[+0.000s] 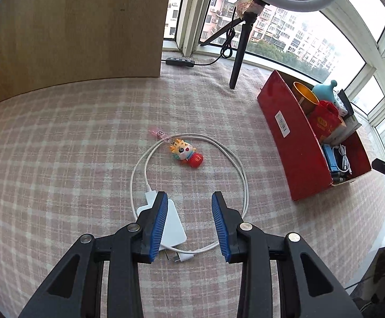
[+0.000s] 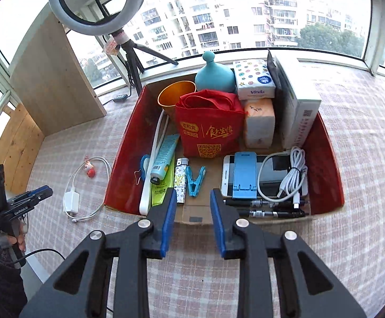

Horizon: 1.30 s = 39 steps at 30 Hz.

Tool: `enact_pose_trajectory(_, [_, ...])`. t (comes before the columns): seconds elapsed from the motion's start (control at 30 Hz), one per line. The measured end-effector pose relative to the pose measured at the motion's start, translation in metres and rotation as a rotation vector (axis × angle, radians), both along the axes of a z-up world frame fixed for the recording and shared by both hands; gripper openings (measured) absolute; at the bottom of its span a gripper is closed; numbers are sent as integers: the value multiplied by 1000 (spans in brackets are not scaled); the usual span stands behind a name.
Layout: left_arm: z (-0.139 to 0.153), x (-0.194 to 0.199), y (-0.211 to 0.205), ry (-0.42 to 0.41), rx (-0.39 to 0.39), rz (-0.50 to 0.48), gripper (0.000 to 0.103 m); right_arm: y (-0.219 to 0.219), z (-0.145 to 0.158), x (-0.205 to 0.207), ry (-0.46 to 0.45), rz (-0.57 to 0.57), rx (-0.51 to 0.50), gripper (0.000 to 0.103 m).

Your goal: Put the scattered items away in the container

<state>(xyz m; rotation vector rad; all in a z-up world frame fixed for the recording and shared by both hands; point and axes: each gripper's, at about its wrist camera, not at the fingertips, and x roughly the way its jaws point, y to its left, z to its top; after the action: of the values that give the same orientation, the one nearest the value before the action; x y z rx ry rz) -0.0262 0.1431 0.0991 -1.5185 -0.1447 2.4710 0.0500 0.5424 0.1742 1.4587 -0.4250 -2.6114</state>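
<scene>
Now, what we see:
Left hand-held gripper [image 1: 188, 198]: jaws apart, empty, above white charger [image 1: 172, 224].
Right hand-held gripper [image 2: 192, 194]: jaws parted, empty, at red box [image 2: 129, 143].
Charger, dragon keychain [image 1: 186, 152]: on bench [image 1: 73, 145], outside box.

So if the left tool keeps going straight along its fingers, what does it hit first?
Most likely the white charger, lying on the cloth just ahead, partly behind one of the left tool's open fingers, with its looped cable around it. Depth is hard to judge in this fisheye view.

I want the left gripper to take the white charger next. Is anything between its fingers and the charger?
Nothing visible: the open left gripper hangs over the white charger; the dragon keychain lies farther off inside the cable loop.
</scene>
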Motion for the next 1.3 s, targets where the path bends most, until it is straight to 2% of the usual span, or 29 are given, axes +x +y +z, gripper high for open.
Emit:
enact_pose_trajectory(0.1, [-21, -27, 8, -48, 11, 20, 45, -5, -2, 29, 5, -69, -3, 30])
enact_pose_trajectory(0.37, [-65, -72, 21, -147, -4, 80, 46, -15, 1, 77, 12, -188, 18, 30])
enact_pose_trajectory(0.53, [-67, -78, 28, -112, -28, 82, 55, -16, 1, 82, 8, -212, 23, 30])
enact_pose_trajectory(0.67, [-69, -80, 33, -85, -56, 65, 51, -14, 0, 79, 11, -213, 18, 30])
enact_pose_trajectory(0.7, [-69, -79, 34, -74, -61, 56, 43, -15, 0, 77, 11, -210, 19, 30])
enact_pose_trajectory(0.77, [-70, -79, 32, -64, -49, 42, 43, -16, -1, 74, 7, -202, 19, 30])
enact_pose_trajectory(0.8, [-70, -78, 29, -66, -27, 35, 40, -17, -1, 71, 6, -195, 18, 30])
enact_pose_trajectory(0.83, [-70, -76, 26, -71, -2, 28, 32, -19, -2, 69, 5, -188, 16, 30])
enact_pose_trajectory(1.03, [-65, -56, 7, -88, 95, -23, 32, -39, -7, 48, -5, -109, 11, 30])
enact_pose_trajectory(1.13, [-50, -35, 9, -64, 128, -72, 32, -58, -8, 36, -6, -43, 1, 30])
enact_pose_trajectory(1.3, [-23, 8, 26, -25, 142, -203, 32, -87, -22, 17, -50, 68, -103, 30])
